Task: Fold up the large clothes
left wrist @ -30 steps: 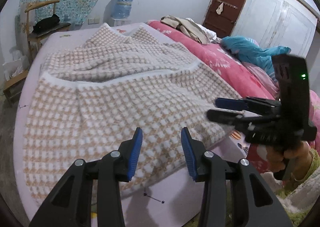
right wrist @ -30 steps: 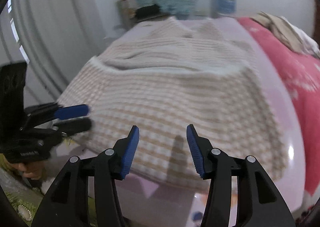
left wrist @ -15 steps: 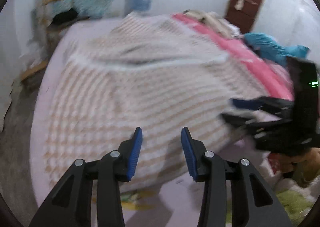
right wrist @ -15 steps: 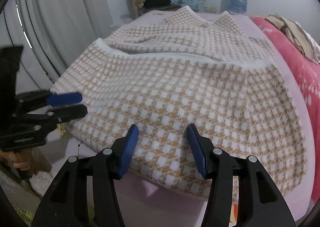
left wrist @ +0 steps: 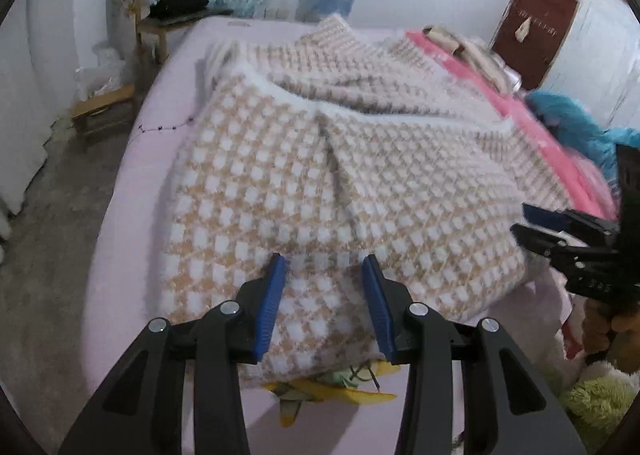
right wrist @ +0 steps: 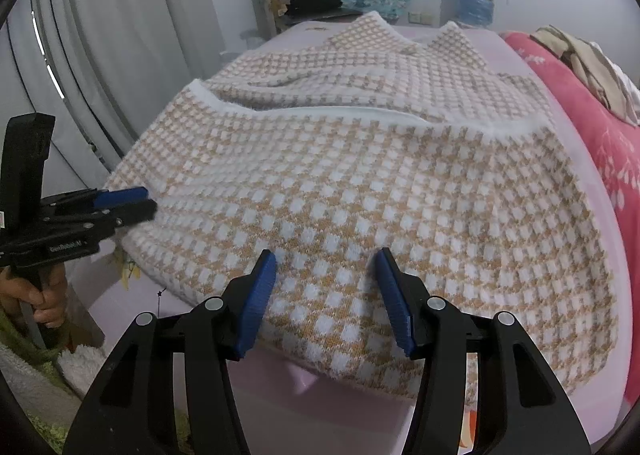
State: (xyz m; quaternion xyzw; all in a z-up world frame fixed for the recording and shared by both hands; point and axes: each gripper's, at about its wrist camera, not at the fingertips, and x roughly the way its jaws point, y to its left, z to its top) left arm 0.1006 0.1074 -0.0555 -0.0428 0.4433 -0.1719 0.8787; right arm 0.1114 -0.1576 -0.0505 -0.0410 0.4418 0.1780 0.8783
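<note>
Hovering: both grippers [left wrist: 323, 297] [right wrist: 325, 297], jaws apart, over sweater [right wrist: 360, 183] hem.

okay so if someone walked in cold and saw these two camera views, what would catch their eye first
First, the big tan-and-white checked knit garment, spread across most of the pale lilac bed with its near hem at the bed's edge. Next, the two open grippers with blue pads: the left gripper and right gripper both poised at that hem, gripping nothing. Along the bed's right side, a bright pink blanket stands out.
</note>
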